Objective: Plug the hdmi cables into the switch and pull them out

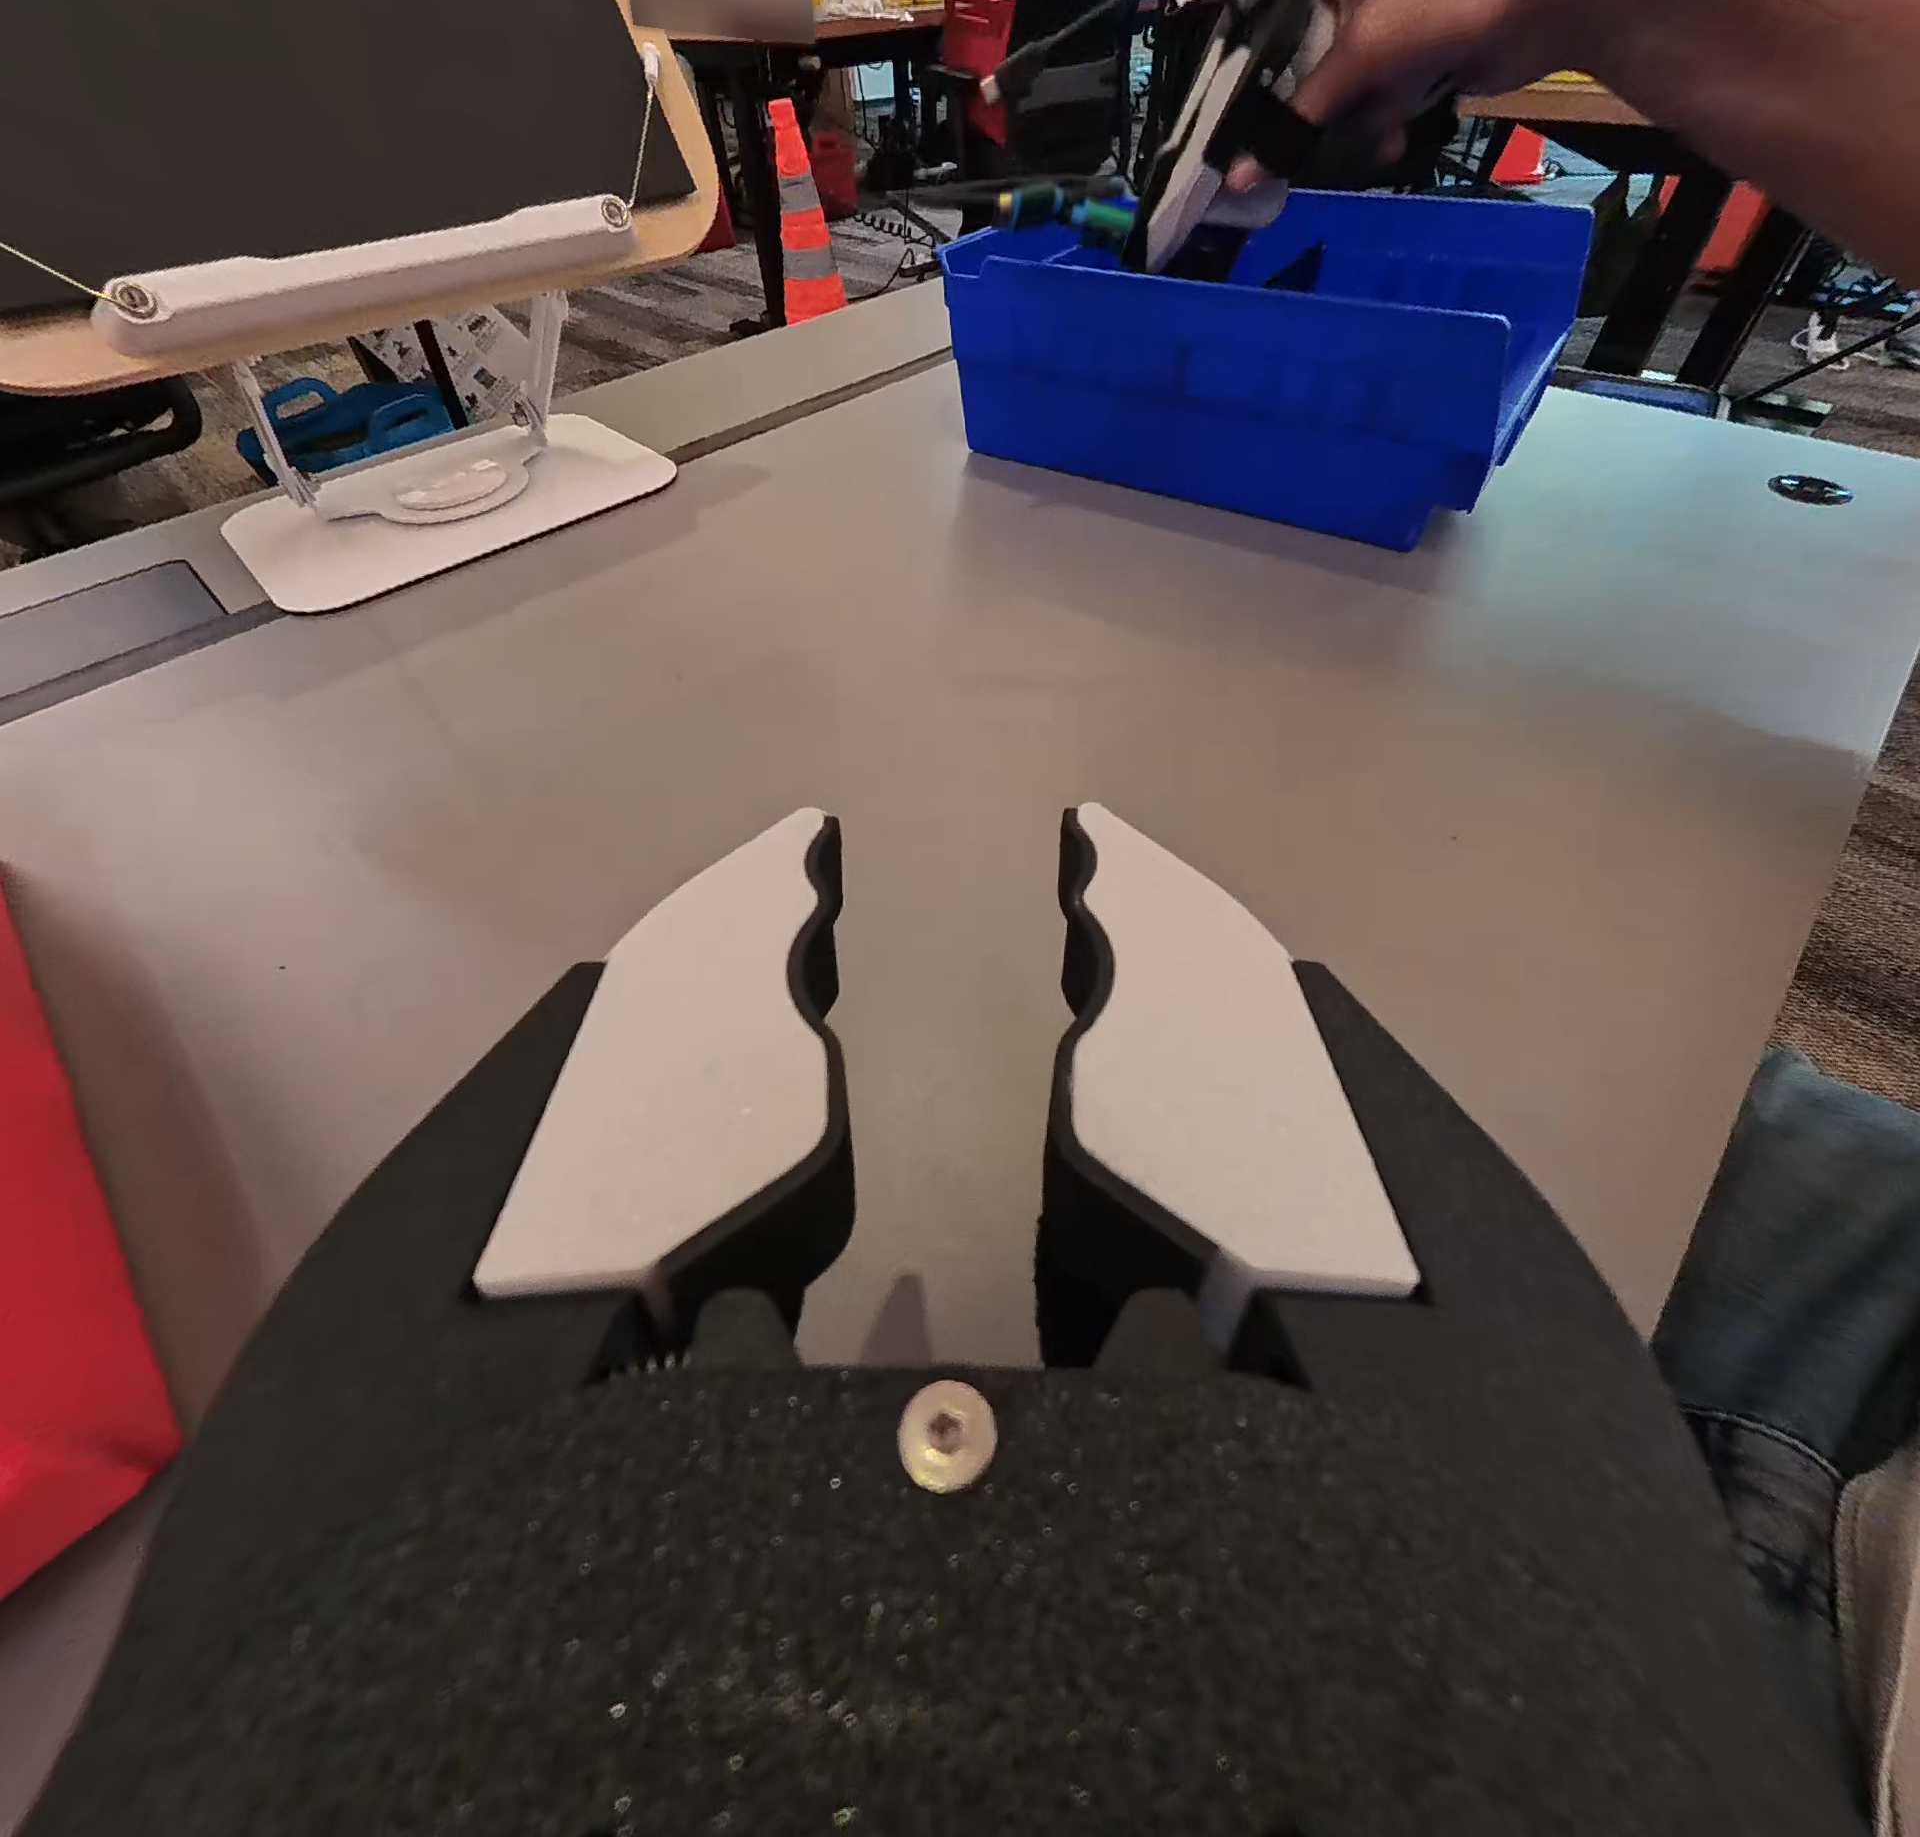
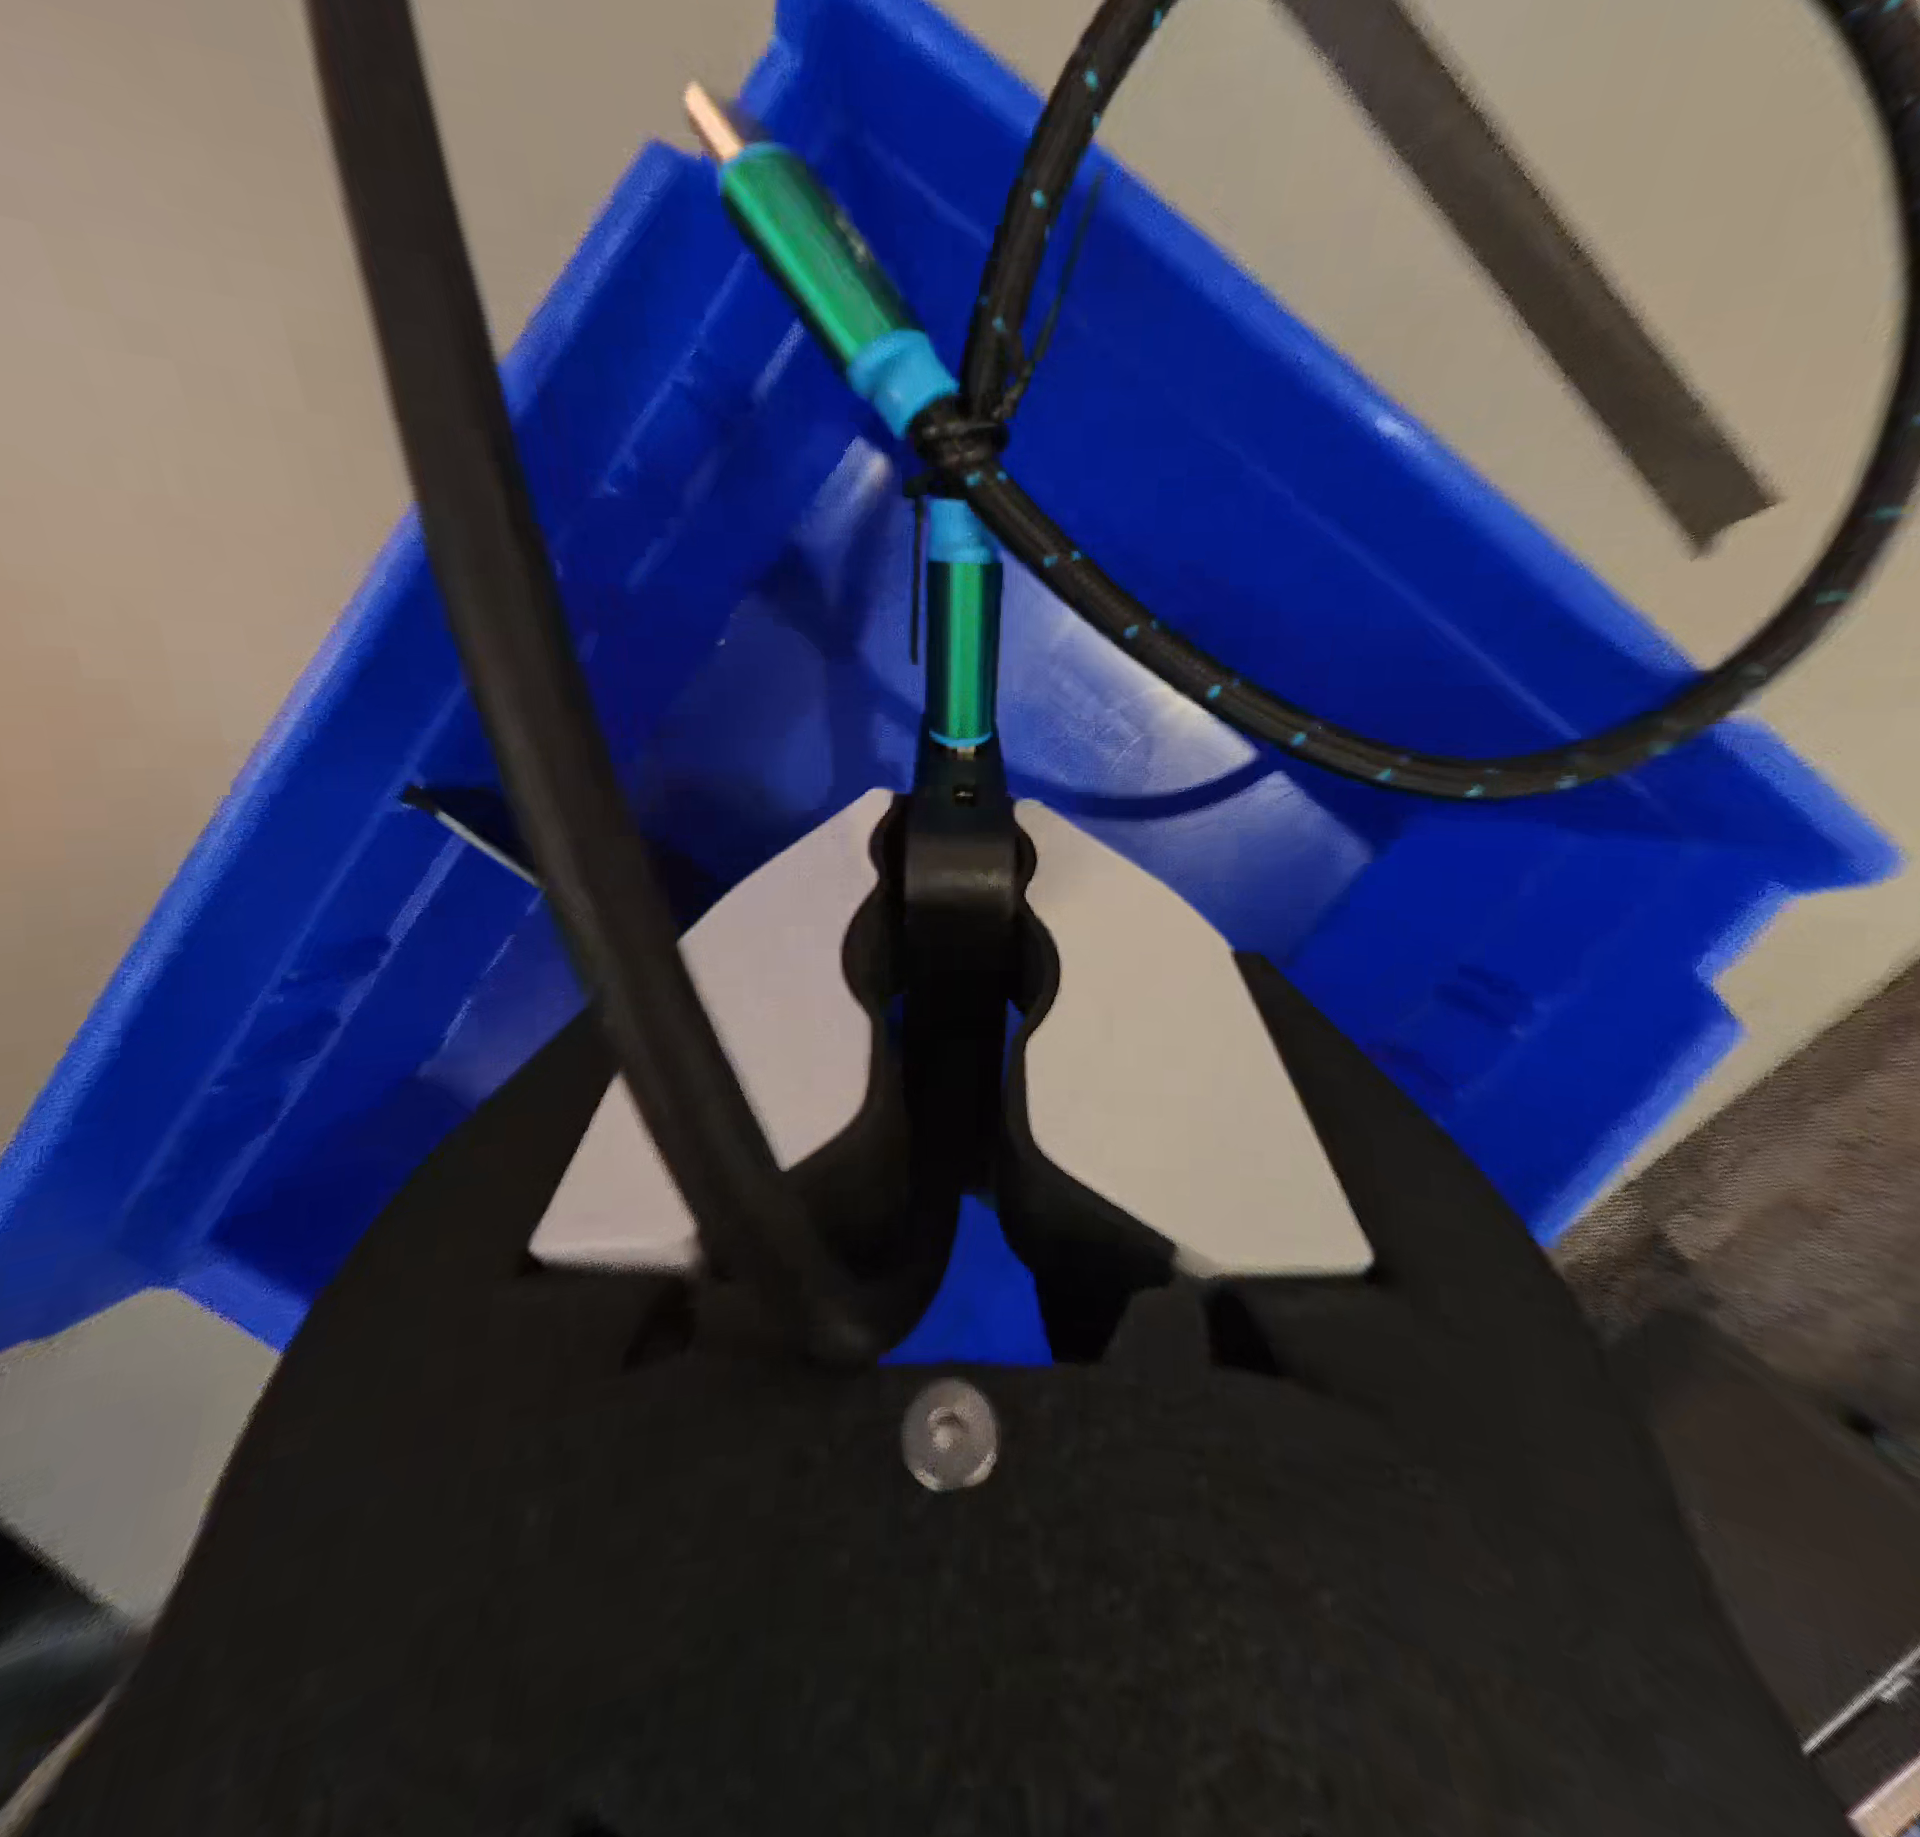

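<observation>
The grey flat table [image 1: 935,644] carries the blue plastic bin [image 1: 1247,385] at its far side. Nearer than the bin, the left gripper [image 1: 948,852] hovers over bare tabletop, its fingers spread and empty. Above the bin, the right gripper [image 2: 954,852] is clenched on the small black switch [image 2: 956,904]. The black braided hdmi cable [image 2: 1351,727], green-plugged, sits plugged into the switch, looping over the bin.

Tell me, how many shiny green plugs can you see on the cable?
2. One green plug sticks straight into the black switch that the right gripper pinches. The other green plug hangs free over the blue bin. More may hide inside.
</observation>
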Available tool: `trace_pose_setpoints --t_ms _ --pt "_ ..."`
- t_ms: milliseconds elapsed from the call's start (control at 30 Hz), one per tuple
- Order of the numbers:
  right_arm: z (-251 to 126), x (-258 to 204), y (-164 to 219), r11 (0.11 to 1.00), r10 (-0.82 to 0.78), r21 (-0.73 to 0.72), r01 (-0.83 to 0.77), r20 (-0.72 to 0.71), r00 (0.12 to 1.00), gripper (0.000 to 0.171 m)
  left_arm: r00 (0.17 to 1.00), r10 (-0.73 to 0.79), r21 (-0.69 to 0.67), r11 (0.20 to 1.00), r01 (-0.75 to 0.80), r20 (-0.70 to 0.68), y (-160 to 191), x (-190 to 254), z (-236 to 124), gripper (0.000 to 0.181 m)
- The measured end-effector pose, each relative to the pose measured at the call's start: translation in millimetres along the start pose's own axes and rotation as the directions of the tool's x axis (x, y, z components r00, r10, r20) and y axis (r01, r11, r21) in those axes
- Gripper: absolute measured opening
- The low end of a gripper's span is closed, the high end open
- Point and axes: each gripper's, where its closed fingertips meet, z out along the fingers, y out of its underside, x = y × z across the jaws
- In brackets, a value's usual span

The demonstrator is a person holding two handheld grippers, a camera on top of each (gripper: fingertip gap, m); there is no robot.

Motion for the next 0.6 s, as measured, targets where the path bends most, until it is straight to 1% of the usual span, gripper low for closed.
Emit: trace_pose_setpoints --t_ms 200,233,300,333,367,400,500,600 --pt "15.9 -3.0 12.9 0.977 0.061 -0.213 -0.030 0.140 0.988 0.016 1.000 0.001 -0.035 0.999 -0.002 -0.023 6.7 5.8 4.5 0.039" --pt "19.1 -2.3 17.6 0.964 0.068 -0.263 -0.028 0.142 0.988 0.017 1.000 0.003 -0.042 0.999 -0.004 -0.029 8.2 7.4 5.7 0.040" --pt "26.0 1.6 29.9 0.935 0.062 -0.355 -0.011 0.132 0.989 0.023 0.999 0.011 -0.055 0.998 -0.013 -0.036 10.4 10.4 7.7 0.040" --pt "27.8 2.0 35.3 0.922 0.064 -0.388 -0.008 0.132 0.989 0.031 0.999 0.017 -0.060 0.998 -0.019 -0.038 11.2 11.7 8.3 0.041" --pt "28.4 1.4 39.5 0.913 0.071 -0.408 -0.010 0.134 0.988 0.040 0.999 0.023 -0.063 0.998 -0.026 -0.040 11.7 13.0 8.6 0.041" --pt "27.7 0.2 41.5 0.911 0.076 -0.413 -0.011 0.141 0.987 0.042 0.999 0.030 -0.065 0.997 -0.032 -0.041 11.9 14.0 8.6 0.041" --pt "19.0 2.0 45.2 0.919 0.085 -0.392 -0.024 0.139 0.987 0.039 0.998 0.044 -0.069 0.997 -0.047 -0.040 12.4 15.5 8.1 0.041" --pt "2.3 10.5 50.8 0.928 0.107 -0.366 -0.062 0.106 0.989 0.045 0.998 0.040 -0.072 0.996 -0.043 -0.046 13.4 16.7 8.7 0.041"
